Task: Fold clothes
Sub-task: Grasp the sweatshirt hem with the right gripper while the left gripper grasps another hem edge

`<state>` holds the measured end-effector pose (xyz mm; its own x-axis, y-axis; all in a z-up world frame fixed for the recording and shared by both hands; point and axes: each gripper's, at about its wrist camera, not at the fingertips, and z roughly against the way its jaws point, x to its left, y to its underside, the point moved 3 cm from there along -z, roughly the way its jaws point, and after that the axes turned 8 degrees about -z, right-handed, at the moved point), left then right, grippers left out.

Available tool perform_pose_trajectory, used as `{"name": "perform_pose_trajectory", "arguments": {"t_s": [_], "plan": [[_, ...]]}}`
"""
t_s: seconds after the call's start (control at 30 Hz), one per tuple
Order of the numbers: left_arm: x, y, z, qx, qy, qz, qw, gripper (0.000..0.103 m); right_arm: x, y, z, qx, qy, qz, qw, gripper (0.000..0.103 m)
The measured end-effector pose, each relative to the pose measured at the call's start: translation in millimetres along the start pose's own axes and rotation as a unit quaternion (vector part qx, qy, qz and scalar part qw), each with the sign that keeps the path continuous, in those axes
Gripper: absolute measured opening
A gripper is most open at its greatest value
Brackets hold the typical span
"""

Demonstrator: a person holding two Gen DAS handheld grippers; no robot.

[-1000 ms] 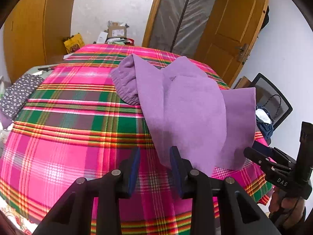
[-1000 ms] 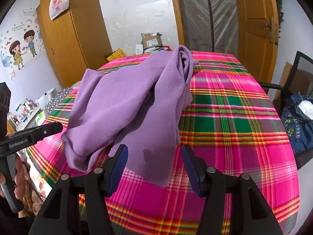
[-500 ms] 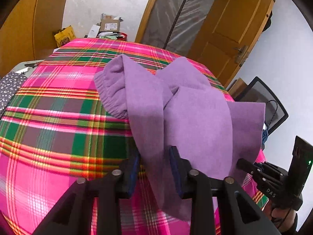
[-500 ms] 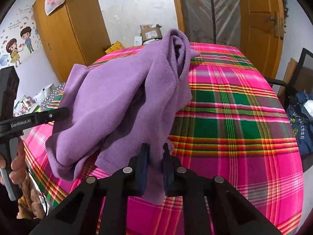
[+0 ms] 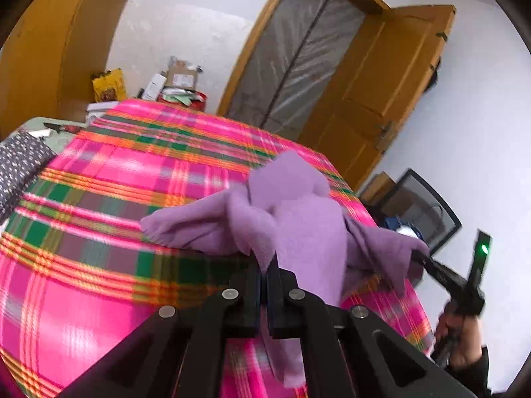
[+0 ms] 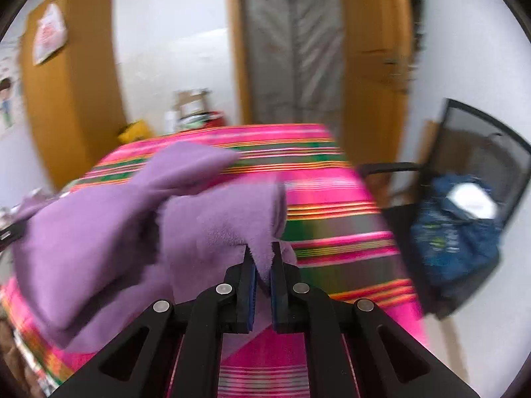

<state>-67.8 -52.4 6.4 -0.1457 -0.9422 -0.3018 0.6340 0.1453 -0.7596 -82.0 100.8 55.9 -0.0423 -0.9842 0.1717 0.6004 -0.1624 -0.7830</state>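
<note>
Between the pads of the left gripper (image 5: 264,267) a fold of the purple garment (image 5: 298,229) is clamped, the jaws having just closed on it, and the right gripper (image 6: 262,260) is likewise clamped on another edge of the same cloth. The garment hangs bunched between both grippers above the plaid-covered table (image 5: 109,199). Only the left wrist view shows the right hand (image 5: 459,331) beside the table; only the right wrist view shows the blue bag (image 6: 454,229) on the chair beyond the table's edge.

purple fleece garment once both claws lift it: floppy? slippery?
Probably very floppy: the purple garment sags and bunches between the left claw and right claw. Likely light. Its fuzzy nap should resist slipping from the shut pads.
</note>
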Motion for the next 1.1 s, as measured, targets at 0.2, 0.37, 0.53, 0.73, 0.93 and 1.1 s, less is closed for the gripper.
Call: {"name": "perform_pose_trajectory", "arguments": {"t_s": [0.2, 0.37, 0.53, 0.73, 0.93, 1.1], "plan": [[-26, 40, -10, 0.064, 0.071, -0.037, 0.9947, 0.002, -26, 14, -7, 0.028, 0.036, -0.03, 0.999, 0.012], [-29, 56, -8, 0.078, 0.079, -0.061, 0.9919, 0.003, -8, 5, 12, -0.02, 0.041, -0.023, 0.999, 0.041], [-2, 46, 7, 0.055, 0.063, -0.027, 0.9961, 0.008, 41, -3, 26, -0.044, -0.056, 0.008, 0.997, 0.061], [38, 32, 13, 0.038, 0.009, 0.01, 0.9992, 0.023, 119, 8, -5, 0.02, -0.167, 0.082, 0.982, 0.062], [80, 28, -9, 0.052, -0.029, 0.063, 0.9962, 0.029, 173, 8, -33, 0.039, -0.206, 0.144, 0.967, 0.062], [98, 31, -38, 0.083, -0.034, 0.092, 0.9917, 0.029, 183, 14, -62, 0.062, -0.183, 0.176, 0.965, 0.062]]}}
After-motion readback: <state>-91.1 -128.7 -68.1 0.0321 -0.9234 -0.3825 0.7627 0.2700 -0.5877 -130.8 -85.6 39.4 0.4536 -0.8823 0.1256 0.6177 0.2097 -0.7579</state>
